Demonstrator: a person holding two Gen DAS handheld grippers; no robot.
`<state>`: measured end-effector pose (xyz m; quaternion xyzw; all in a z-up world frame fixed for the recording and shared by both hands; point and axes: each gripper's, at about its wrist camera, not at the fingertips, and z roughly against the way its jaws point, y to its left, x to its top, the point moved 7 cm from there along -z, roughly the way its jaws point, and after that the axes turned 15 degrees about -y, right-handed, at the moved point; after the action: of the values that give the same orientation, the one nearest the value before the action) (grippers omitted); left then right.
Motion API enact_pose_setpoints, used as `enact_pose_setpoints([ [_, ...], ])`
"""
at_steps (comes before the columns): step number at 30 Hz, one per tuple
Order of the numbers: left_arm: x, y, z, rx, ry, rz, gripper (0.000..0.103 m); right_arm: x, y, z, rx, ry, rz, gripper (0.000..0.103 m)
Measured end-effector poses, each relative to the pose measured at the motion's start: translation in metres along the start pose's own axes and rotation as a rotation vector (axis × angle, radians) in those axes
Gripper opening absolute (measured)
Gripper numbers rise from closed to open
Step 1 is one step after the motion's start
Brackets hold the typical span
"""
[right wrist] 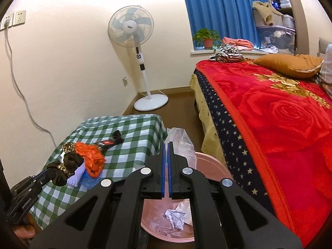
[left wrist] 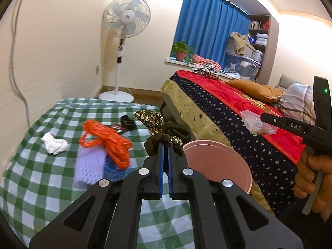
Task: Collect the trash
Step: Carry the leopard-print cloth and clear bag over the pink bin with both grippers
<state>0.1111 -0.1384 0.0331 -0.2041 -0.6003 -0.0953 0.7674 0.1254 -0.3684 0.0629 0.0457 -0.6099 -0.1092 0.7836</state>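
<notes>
Beside green-checked table [left wrist: 41, 176], each hand-held gripper clamped: left [left wrist: 166, 145] on brown floral scrunchie [left wrist: 153, 124], right [right wrist: 166, 145] on crinkled clear bag [right wrist: 180, 143].

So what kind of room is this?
Most likely a bedroom: there's a bed with a red blanket and a pillow, blue curtains and a standing fan.

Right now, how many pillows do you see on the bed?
2. An orange-brown pillow lies on the red rose blanket near the head end; a plaid pillow lies beside it, partly cut off. Others may be hidden.
</notes>
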Motion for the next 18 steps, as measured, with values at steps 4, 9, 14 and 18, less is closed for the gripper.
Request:
enact_pose_setpoints([
  [4,-0.007,-0.015,-0.015,-0.022,0.018,-0.005,0.003,-0.004,-0.014,-0.004,-0.022,0.009,0.002,0.002],
  [9,-0.016,-0.037,-0.033,-0.052,0.041,-0.018,0.003,-0.007,-0.026,-0.007,-0.04,0.017,-0.014,0.002],
  [14,-0.024,-0.054,-0.051,-0.08,0.066,-0.027,0.003,-0.008,-0.032,-0.01,-0.052,0.022,-0.037,0.002],
  [18,-0.03,-0.065,-0.061,-0.097,0.081,-0.034,0.003,-0.008,-0.035,-0.013,-0.062,0.022,-0.042,0.002],
])
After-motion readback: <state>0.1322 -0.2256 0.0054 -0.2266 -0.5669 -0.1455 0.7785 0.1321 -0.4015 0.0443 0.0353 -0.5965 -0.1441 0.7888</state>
